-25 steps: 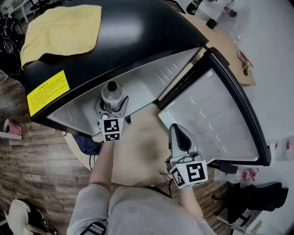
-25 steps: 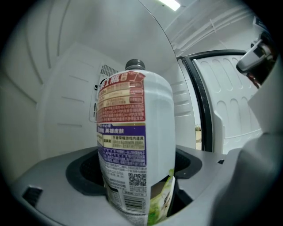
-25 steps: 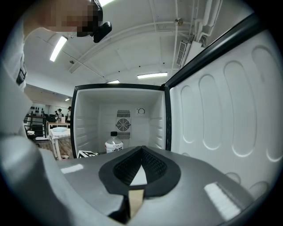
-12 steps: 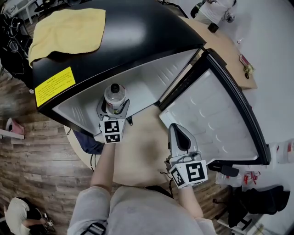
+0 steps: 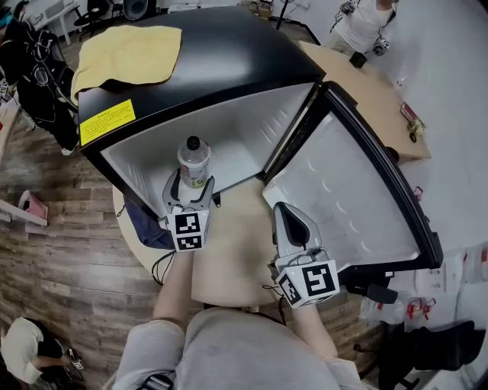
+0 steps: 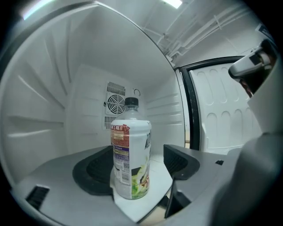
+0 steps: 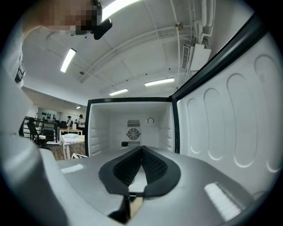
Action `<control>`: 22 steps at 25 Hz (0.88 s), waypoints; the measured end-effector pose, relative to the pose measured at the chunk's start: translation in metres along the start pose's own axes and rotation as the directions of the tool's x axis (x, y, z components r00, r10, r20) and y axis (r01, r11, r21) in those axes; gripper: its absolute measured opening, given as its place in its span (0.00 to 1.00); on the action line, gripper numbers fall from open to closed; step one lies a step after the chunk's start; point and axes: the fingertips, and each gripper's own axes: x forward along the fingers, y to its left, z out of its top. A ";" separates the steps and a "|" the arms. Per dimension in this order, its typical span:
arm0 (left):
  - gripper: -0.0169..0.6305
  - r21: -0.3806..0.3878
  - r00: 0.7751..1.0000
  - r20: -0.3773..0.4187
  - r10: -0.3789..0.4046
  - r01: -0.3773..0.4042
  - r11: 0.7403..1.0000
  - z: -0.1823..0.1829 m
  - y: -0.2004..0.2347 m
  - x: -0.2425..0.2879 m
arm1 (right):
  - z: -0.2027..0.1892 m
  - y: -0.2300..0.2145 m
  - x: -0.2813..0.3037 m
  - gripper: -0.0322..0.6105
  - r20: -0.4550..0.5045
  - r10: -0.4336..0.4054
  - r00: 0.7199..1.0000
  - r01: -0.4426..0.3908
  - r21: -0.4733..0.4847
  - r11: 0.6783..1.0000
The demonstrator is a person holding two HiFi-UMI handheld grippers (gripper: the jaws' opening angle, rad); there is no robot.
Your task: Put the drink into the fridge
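The drink, a clear bottle [image 5: 193, 161] with a black cap and a printed label [image 6: 130, 154], stands upright on the white floor just inside the open black fridge [image 5: 229, 61]. My left gripper [image 5: 191, 187] reaches in with its jaws spread on either side of the bottle [image 6: 138, 170]. It is open: the left pad is at the bottle's side and a clear gap shows at the right pad [image 6: 179, 161]. My right gripper [image 5: 293, 228] hovers outside the fridge in front of the open door [image 5: 343, 190]. It is shut and empty, its black pads meeting [image 7: 141, 152].
A yellow cloth [image 5: 130, 53] lies on the fridge top, near a yellow sticker [image 5: 105, 122]. The fridge stands on a round wooden table [image 5: 229, 251]. A fan grille [image 6: 116, 103] is on the back wall. A person [image 5: 366, 23] stands at a far table.
The head view has tilted, so more of the fridge interior shows. The bottle and left gripper now sit a little deeper in the opening. The right gripper has barely moved.
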 end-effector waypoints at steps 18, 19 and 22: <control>0.04 0.015 0.990 0.063 0.129 -0.131 0.991 0.057 -0.015 -0.118 | 0.003 0.006 -0.030 0.07 0.013 0.148 0.989 -0.148 0.000 0.989; 0.04 0.014 0.989 0.067 0.132 -0.133 0.991 0.061 -0.018 -0.125 | 0.004 0.007 -0.032 0.07 0.016 0.157 0.987 -0.157 0.001 0.988; 0.04 0.003 0.986 0.083 0.142 -0.142 0.990 0.071 -0.027 -0.144 | 0.005 0.010 -0.039 0.07 0.024 0.186 0.982 -0.187 0.009 0.982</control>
